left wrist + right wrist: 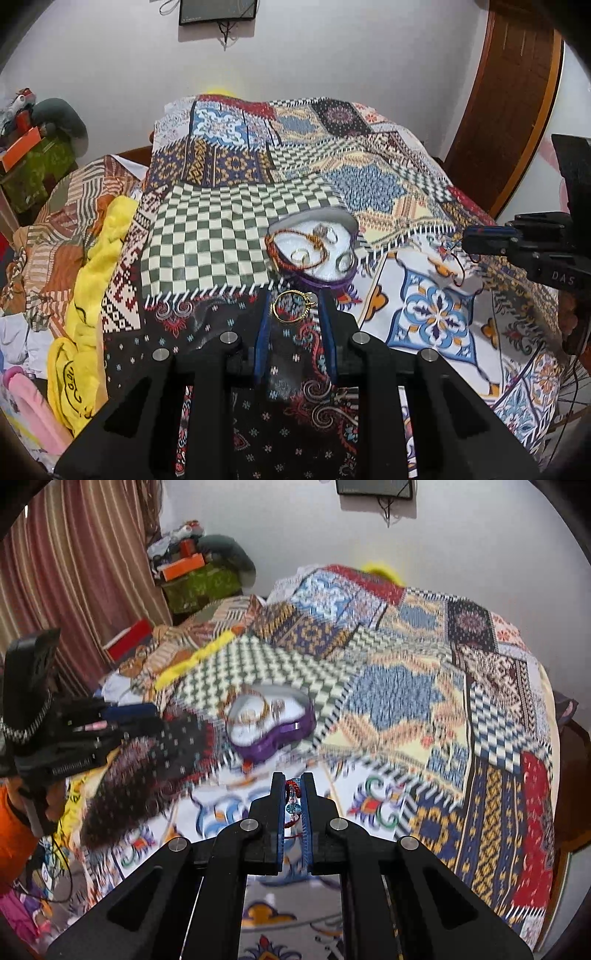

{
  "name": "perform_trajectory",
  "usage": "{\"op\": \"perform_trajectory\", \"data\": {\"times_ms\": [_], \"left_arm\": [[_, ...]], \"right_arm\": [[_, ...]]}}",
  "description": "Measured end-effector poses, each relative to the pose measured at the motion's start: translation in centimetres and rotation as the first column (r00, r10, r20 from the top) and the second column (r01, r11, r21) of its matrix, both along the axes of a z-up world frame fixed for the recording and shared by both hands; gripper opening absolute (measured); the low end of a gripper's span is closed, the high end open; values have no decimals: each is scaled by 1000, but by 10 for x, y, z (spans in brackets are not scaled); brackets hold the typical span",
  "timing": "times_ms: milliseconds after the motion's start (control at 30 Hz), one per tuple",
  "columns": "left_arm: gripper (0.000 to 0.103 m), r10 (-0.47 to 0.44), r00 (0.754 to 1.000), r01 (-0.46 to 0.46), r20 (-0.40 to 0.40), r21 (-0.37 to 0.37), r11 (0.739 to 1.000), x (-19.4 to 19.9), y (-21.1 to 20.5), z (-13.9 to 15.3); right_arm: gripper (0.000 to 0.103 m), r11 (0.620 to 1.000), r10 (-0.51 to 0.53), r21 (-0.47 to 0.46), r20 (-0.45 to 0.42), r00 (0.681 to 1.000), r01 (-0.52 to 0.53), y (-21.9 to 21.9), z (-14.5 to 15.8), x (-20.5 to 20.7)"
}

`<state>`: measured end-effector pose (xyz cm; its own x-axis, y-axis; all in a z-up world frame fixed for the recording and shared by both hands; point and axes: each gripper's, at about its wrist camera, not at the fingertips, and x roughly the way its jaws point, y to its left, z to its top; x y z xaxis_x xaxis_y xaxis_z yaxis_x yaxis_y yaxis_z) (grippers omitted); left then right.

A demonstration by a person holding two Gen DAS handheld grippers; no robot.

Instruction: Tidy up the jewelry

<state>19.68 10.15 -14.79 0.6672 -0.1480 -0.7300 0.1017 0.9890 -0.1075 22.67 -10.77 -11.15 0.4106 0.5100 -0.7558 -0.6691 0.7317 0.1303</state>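
Note:
A gold ring with a pale stone point(292, 306) is pinched between the blue pads of my left gripper point(293, 295), just above the bedspread. Beyond it lies an open purple heart-shaped jewelry box point(343, 282) with a white lining, holding rings and a red-brown cord bracelet point(291, 236). My right gripper point(294, 777) is shut on a red cord bracelet with blue beads point(293, 806), a short way in front of the box point(273, 747). Each gripper appears in the other's view: the right gripper point(469, 240) trails red thread, and the left gripper point(147, 716) is blurred.
A patchwork bedspread point(236, 229) covers the bed. A yellow cloth point(96, 266) and heaped fabrics lie along its left side. A wooden door point(517, 92) stands at the right, a striped curtain point(74, 572) and stacked boxes point(199, 576) at the left.

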Motion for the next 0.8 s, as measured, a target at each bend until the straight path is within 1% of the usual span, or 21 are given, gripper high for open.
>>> {"op": "perform_trajectory", "data": {"times_ms": [133,400,600,800], "left_arm": [[24,5,1000,-5,28,-12,1000,6,2,8],[24,9,997,-9,72,1,1000,22,2,20],[24,6,995,-8,100,19,1000,35,-1,26],[24,8,995,-9,97,10,1000,51,0,21]], "right_arm": [[7,1000,2,21,30,1000,-2,7,12,7],[7,998,17,53,81,997,-21,29,28,21],[7,997,23,75,90,996,-30,44,31,32],[7,997,24,74,78,997,-30,58,26,43]]}}
